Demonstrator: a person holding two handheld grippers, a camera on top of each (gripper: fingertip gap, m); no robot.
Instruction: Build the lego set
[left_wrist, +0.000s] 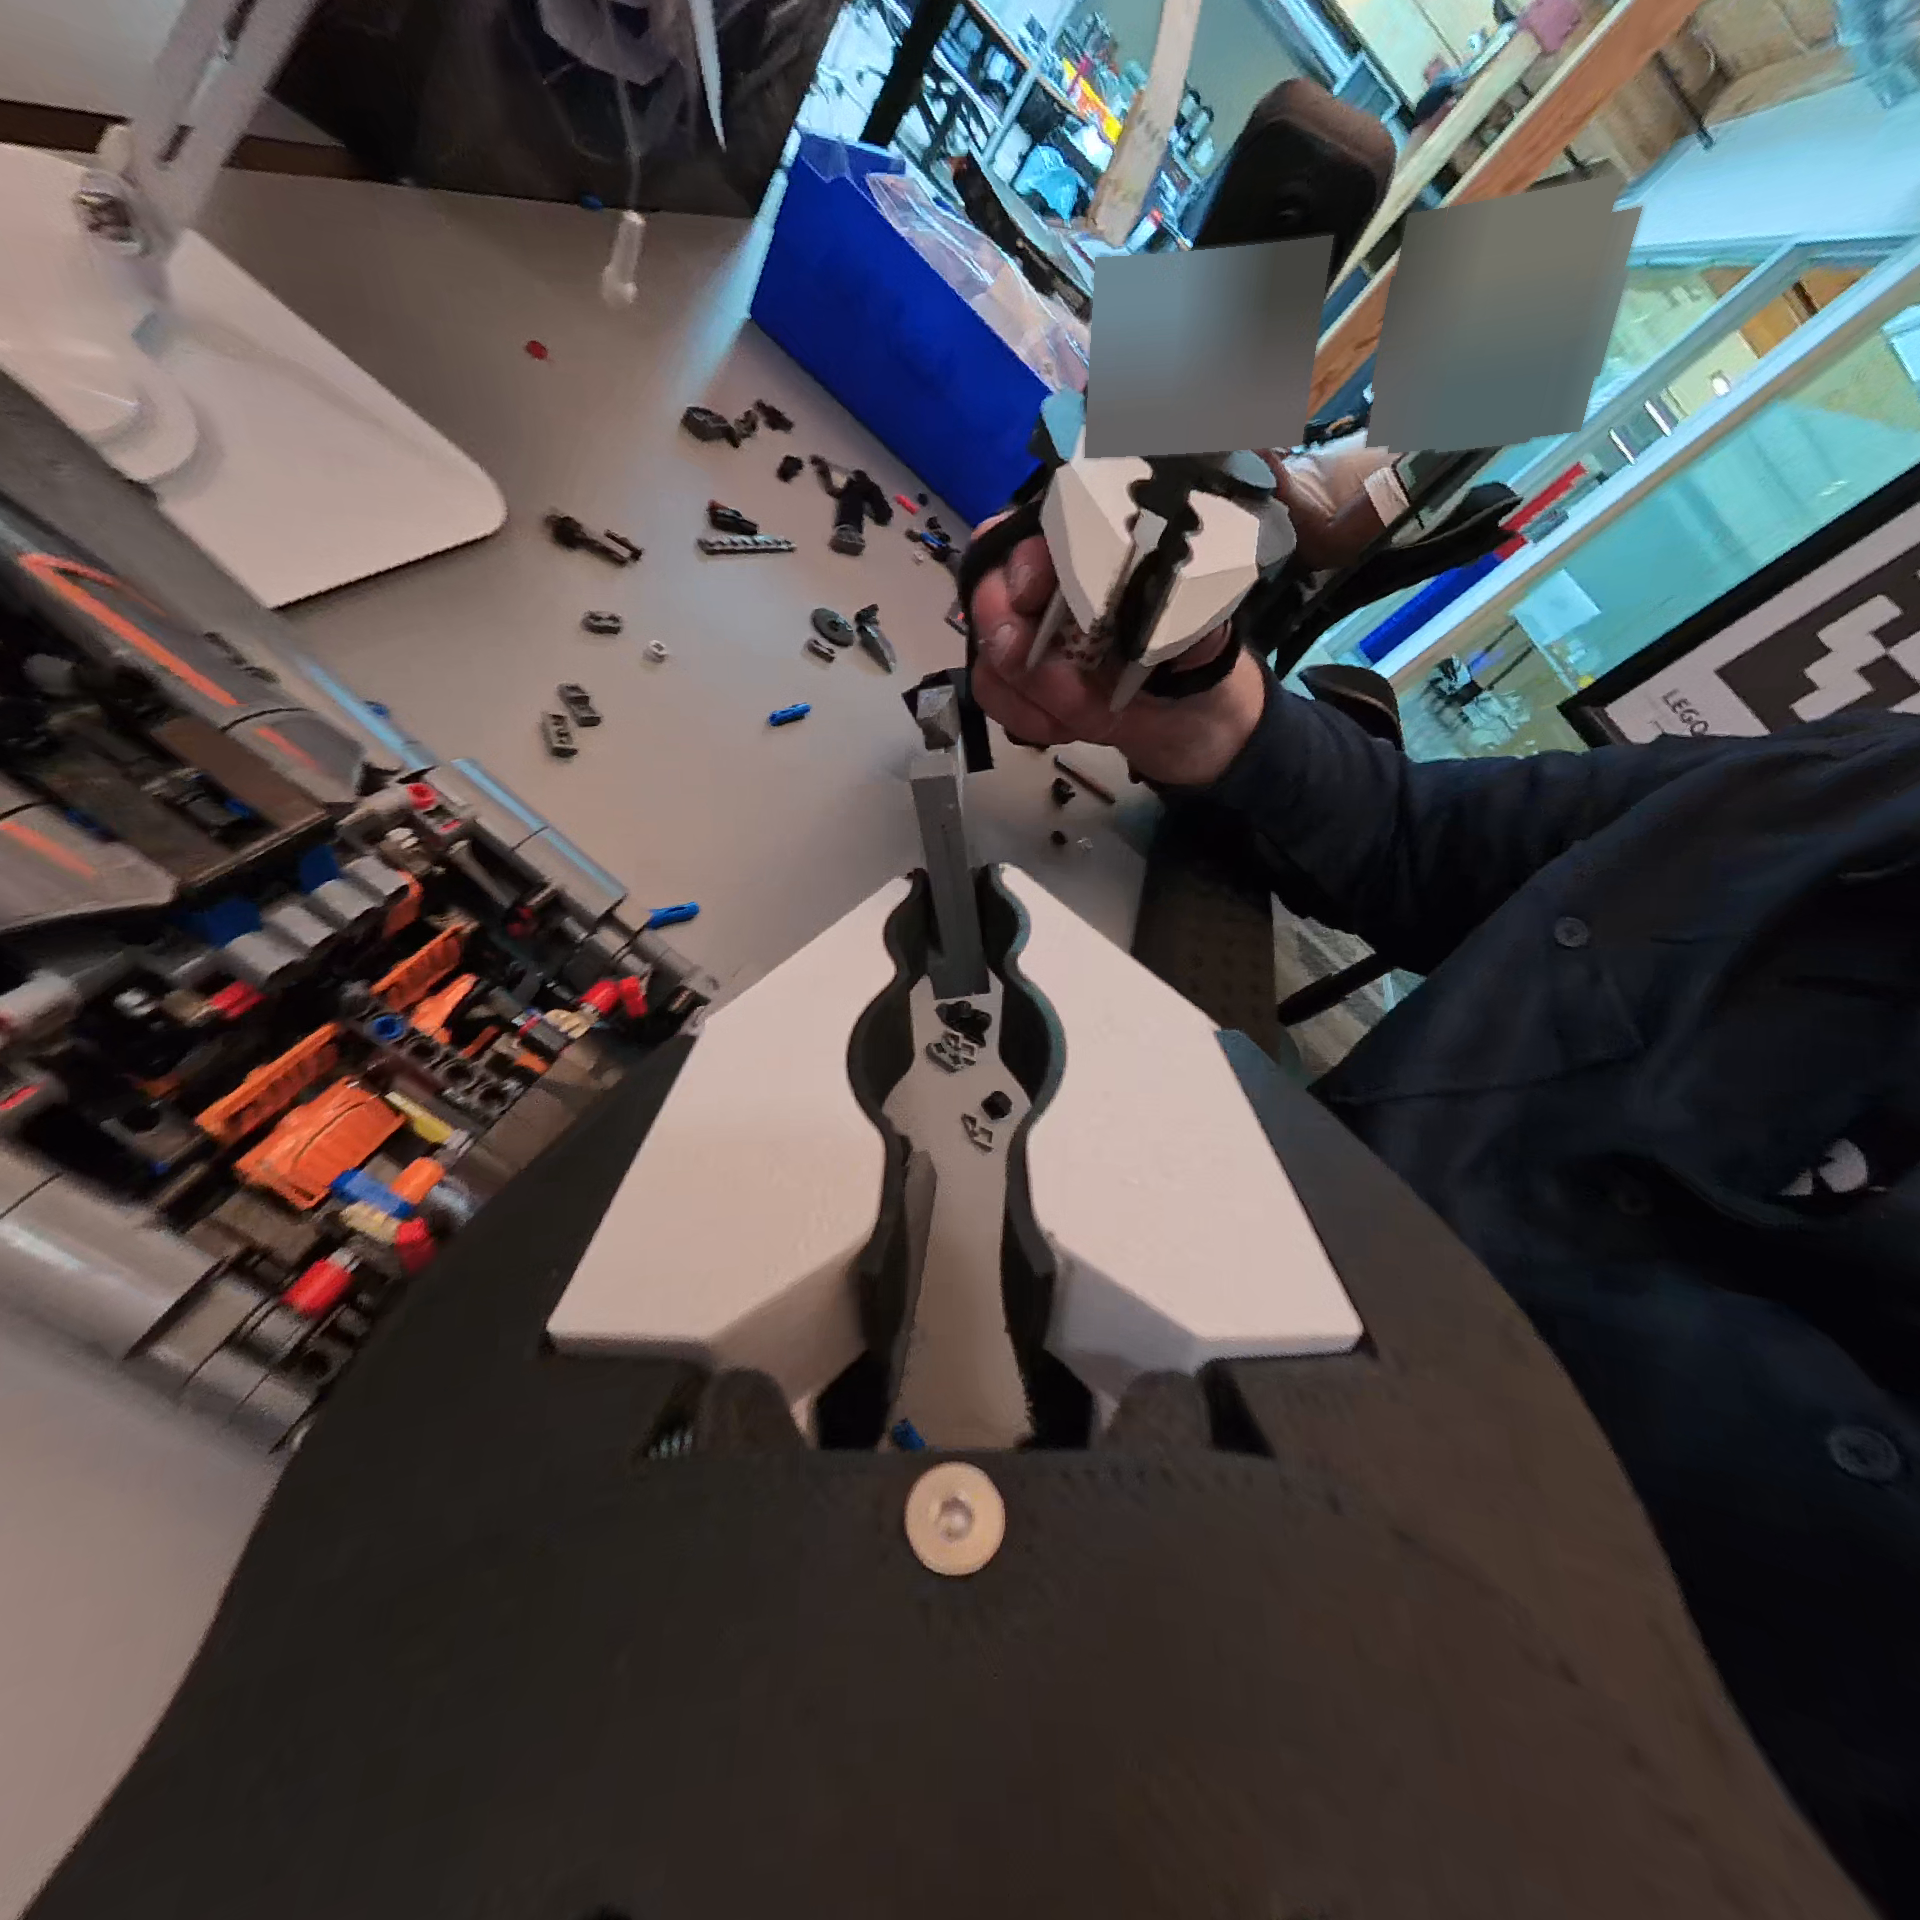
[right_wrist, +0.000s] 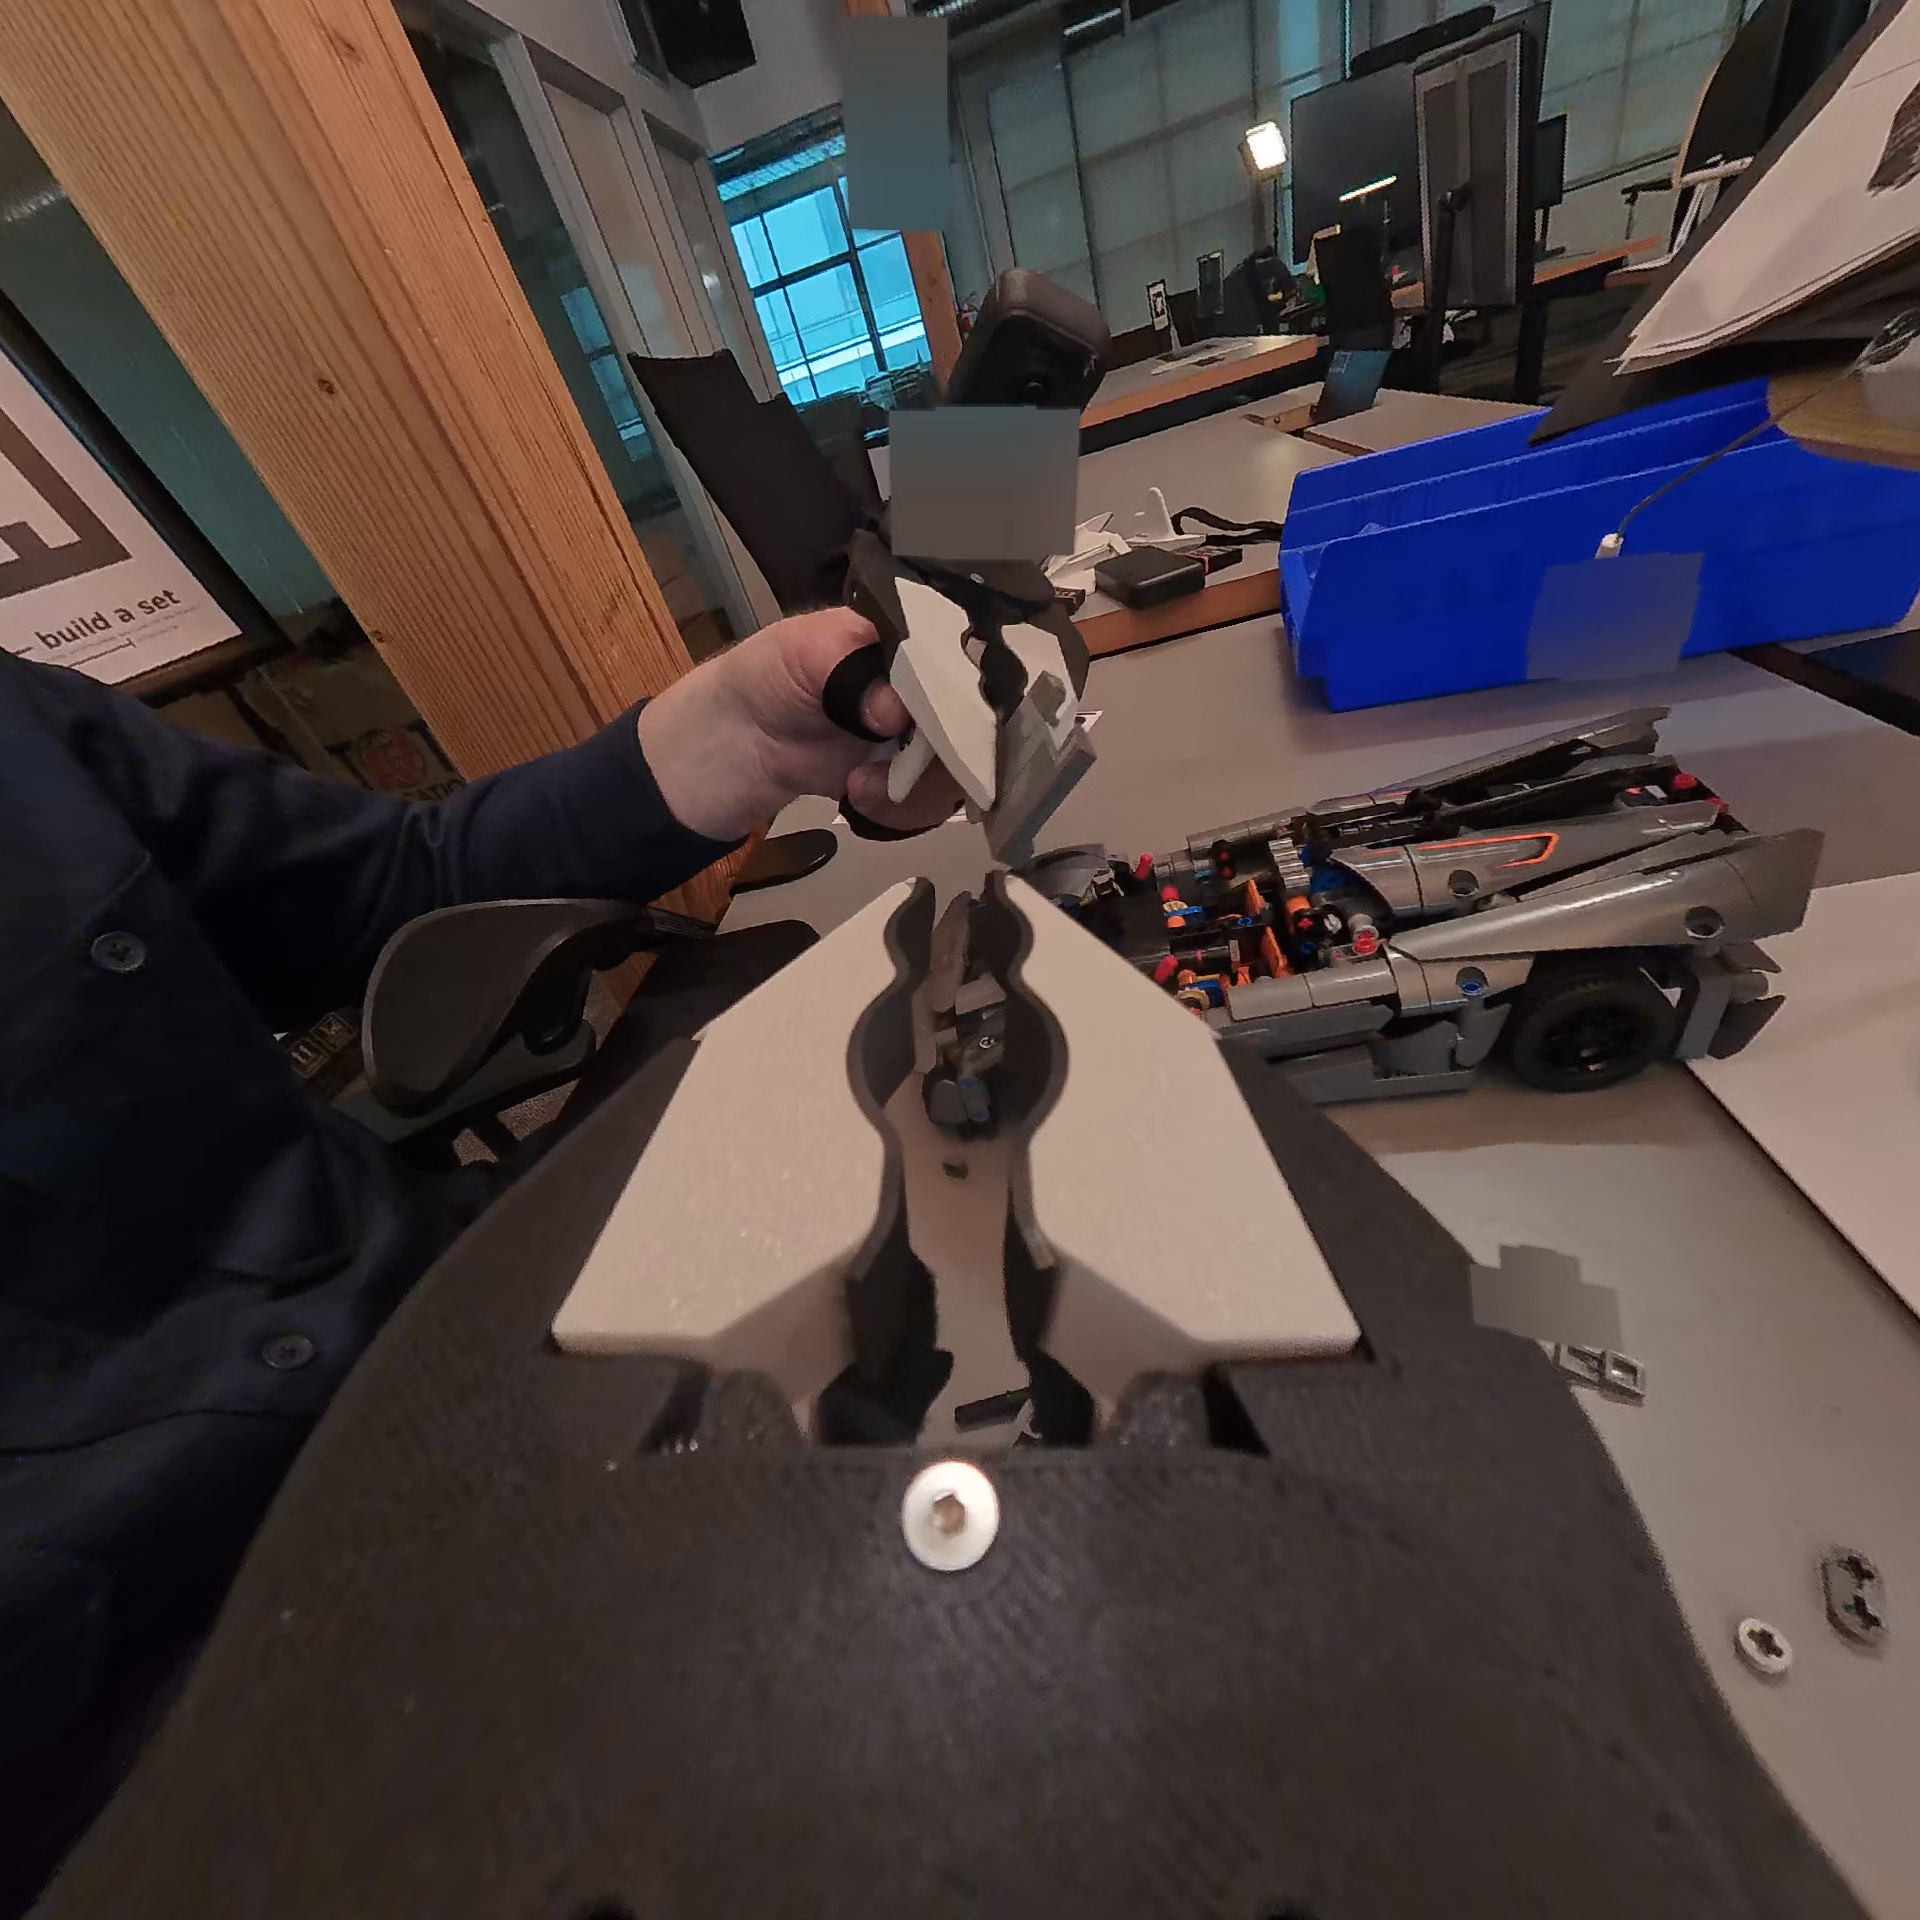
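Both grippers held up over the grey table (right_wrist: 1558, 1195), facing each other. Left gripper (left_wrist: 951, 883) pinches a long grey Lego panel (left_wrist: 951, 894) at its tips; the panel's far end carries a dark piece, blurred. Right gripper (right_wrist: 961, 894) is closed on a small grey-and-black subassembly (right_wrist: 961, 1023), mostly hidden between the fingers. The part-built grey and orange Lego car (right_wrist: 1455, 935) sits on the table just beyond the grippers. Loose pieces (left_wrist: 727, 582) are scattered beside the car, too small to name.
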